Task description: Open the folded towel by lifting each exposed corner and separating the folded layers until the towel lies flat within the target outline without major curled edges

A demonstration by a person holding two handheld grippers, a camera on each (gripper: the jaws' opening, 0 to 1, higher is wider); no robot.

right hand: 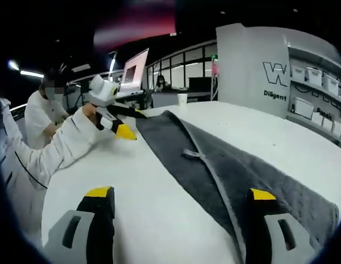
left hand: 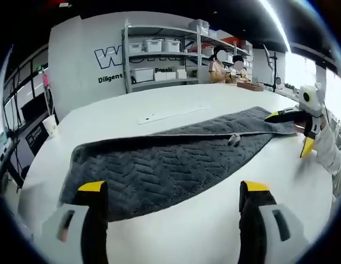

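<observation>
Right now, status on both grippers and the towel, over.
Both open: left gripper, right gripper. Towel folded lengthwise, a gripper at each end. White strip on table, apart from it.

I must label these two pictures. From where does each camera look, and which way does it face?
Left gripper view: rides the left claw, at one end of the grey towel, facing the right claw and shelves.
Right gripper view: rides the right claw at the other end, facing the left claw and the sleeve.
Shared: towel, white table.
</observation>
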